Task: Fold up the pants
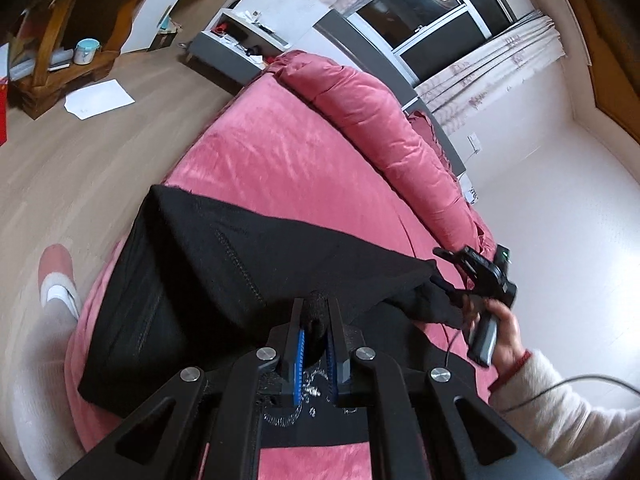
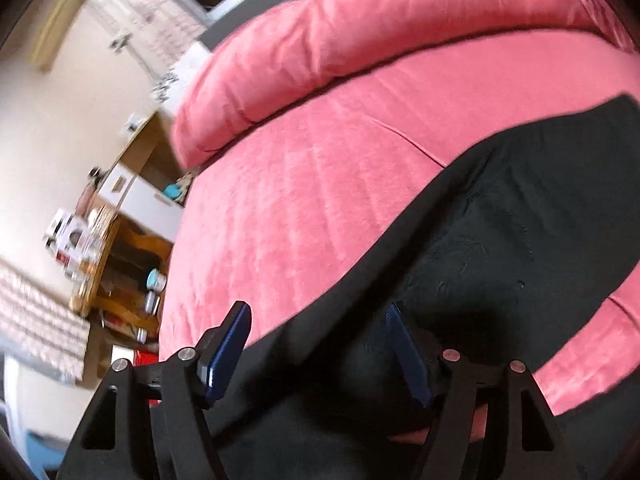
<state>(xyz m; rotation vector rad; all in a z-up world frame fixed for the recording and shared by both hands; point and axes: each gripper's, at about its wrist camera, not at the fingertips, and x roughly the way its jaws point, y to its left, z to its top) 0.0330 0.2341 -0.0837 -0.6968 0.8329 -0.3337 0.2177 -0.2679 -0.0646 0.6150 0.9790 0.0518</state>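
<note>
Underneath, pink bed (image 1: 256, 152) beside wooden floor (image 1: 120, 152).

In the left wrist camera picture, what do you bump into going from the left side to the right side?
Pink slipper → black pants → left gripper → right gripper → white fluffy sleeve.

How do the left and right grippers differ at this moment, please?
The left gripper has its fingers close together, pinching a fold of the black pants; the right gripper has its fingers spread wide, clamping nothing. Both hover over the pants on the pink bed.
</note>
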